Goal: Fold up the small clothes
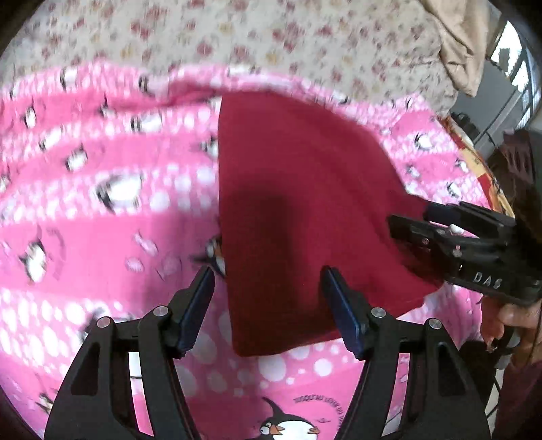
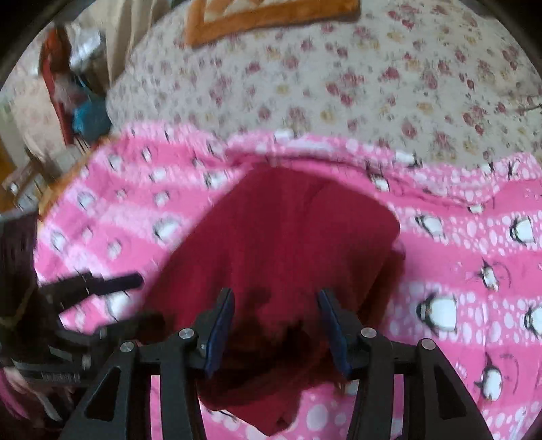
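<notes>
Bed with floral sheet (image 2: 338, 84), cream with small red flowers. Pink penguin blanket (image 1: 101, 210) spread flat on it, white dots and stripes. Red cloth (image 1: 288, 203) lies on the blanket, partly folded. Orange-bordered mat (image 2: 271, 17) on the sheet at the far edge, apart from the blanket.

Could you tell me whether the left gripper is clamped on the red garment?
No, the left gripper is open, its fingers spread apart above the red garment.

garment (image 1: 298, 189) on blanket (image 1: 101, 210) | blanket on bedspread (image 1: 237, 40) | bedspread behind
</notes>
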Demonstrator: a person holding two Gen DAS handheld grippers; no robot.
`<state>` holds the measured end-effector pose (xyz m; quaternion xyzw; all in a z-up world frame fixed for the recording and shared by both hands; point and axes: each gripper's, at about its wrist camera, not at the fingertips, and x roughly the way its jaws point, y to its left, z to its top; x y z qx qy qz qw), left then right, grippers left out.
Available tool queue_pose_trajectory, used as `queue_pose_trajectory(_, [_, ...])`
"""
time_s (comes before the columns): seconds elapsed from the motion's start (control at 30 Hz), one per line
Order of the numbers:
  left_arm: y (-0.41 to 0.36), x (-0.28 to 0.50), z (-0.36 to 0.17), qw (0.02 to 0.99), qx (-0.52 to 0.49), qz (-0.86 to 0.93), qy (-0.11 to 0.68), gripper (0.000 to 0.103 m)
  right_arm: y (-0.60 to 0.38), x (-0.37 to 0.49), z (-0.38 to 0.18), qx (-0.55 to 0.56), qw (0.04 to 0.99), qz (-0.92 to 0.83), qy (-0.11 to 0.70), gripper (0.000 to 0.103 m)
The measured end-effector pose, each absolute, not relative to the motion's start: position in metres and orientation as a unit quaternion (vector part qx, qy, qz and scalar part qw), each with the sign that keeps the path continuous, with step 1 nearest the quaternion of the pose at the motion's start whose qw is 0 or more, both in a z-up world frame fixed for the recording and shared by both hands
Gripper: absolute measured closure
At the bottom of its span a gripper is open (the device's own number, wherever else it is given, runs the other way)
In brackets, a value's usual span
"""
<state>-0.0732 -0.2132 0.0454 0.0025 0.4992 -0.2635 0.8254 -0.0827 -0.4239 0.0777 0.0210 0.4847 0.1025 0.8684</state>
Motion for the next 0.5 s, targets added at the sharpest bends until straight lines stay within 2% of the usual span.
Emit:
queue_pose_trajectory(0.07, [-0.212, -0.073, 0.04, 0.822, -0.006, -0.268, 0.502, 0.036, -0.43, -0.093, 0.061, 0.001, 0.864, 0.08, 0.497, 0.054])
queue_pose_trajectory(0.2, [-0.208, -0.079, 0.057, 0.832, 0.006, -0.266, 0.486, 0.036, -0.455, -0.106, 0.055, 0.064, 0.858, 0.094, 0.5, 0.054])
queue_pose_trajectory(0.33, [-0.202, -0.084, 0.086, 0.863, -0.001, -0.263, 0.431, 0.036, -0.459, -0.118, 0.076, 0.054, 0.866, 0.084, 0.49, 0.054])
queue_pose_trajectory(0.5, [-0.206, -0.065, 0.083, 0.865, -0.046, -0.263, 0.424, 0.036, -0.465, -0.119, 0.115, 0.057, 0.893, 0.054, 0.444, 0.053])
